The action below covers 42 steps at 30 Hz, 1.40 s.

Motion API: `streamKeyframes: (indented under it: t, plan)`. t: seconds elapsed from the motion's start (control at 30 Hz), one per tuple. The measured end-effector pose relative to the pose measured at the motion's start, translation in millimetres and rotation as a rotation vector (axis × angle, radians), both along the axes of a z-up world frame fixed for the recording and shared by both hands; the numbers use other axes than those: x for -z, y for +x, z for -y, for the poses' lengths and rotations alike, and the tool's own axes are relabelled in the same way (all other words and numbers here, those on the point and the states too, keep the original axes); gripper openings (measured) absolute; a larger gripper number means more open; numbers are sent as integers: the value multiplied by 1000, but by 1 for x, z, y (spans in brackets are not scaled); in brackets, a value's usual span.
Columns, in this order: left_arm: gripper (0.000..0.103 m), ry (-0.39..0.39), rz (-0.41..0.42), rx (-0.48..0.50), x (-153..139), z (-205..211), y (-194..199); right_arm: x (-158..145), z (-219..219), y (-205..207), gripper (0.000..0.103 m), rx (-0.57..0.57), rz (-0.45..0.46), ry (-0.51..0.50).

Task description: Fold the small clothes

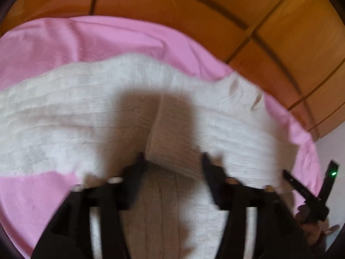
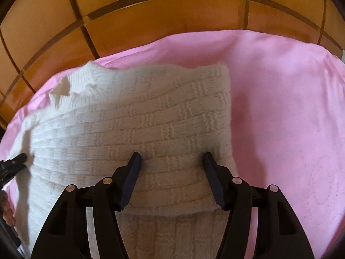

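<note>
1. Clearly, the white knitted garment (image 2: pixel 133 125) lies partly folded on the pink sheet (image 2: pixel 280 108), ready for the next fold.
2. Over the garment's near part, the right claw (image 2: pixel 170 157) stands spread, pinching nothing.
3. At the garment's fold edge, the left claw (image 1: pixel 172 159) is spread too, holding nothing.
4. Beyond the garment, a wooden panel (image 2: pixel 151 10) rises.

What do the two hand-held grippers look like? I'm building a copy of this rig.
Both match. The right hand-held gripper has glossy black angular arms with round pale rivets at the joints and flat, dark navy finger pads. The left hand-held gripper has the same black frame and pale rivets, though blurred. In the left wrist view, the other tool's edge carries a small green light.
</note>
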<state>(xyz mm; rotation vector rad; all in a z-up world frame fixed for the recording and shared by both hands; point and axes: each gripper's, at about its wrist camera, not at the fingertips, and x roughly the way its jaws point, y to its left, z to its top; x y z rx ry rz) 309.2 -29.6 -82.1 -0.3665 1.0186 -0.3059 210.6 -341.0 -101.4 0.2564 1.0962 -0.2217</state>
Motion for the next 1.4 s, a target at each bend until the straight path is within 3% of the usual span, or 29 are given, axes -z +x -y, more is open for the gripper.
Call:
streamKeyframes:
  t: [0.13,0.2,0.3,0.4,0.47,0.57,0.77,0.83,0.97,1.03,1.1,1.13,1.23,1.4]
  plan:
    - [84,-66,55,-125,-13,-46,-23,-22,-14,-20,59,-8,46,15]
    - [85,-130,57,-205,-12,-79,-38,-28,-31,-33,68,-47,65,6]
    - [85,-208,41,-353,-4,-145,-67,-22,-61,-52,68,-121,58,-29]
    - [85,-211,53,-489,4,-196,-95,-6,-88,-64,69,-187,33,-78]
    - [84,-231,45,-584,10,-238,-114,6,-101,-69,81,-196,25,-130]
    - [80,-302,57,-687,14,-293,-139,15,-109,-75,90,-200,45,-179]
    - [71,-428,23,-859,33,-370,-163,18,-99,-66,100,-173,31,-133]
    - [60,-461,5,-892,43,-382,-164,20,-101,-66,100,-176,34,-139]
    - [53,-485,16,-919,50,-388,-156,20,-101,-69,100,-176,45,-140]
    - [45,-484,34,-912,49,-392,-147,20,-102,-68,100,-177,46,-142]
    - [14,-450,15,-915,49,-390,-137,20,-101,-69,100,-177,46,-142]
    - [7,-439,14,-904,49,-389,-129,20,-101,-69,100,-177,47,-143]
    - [6,-414,52,-863,30,-380,-112,21,-101,-69,100,-176,47,-142]
    - [6,-389,218,-617,-39,-312,-97,21,-102,-70,100,-177,47,-145]
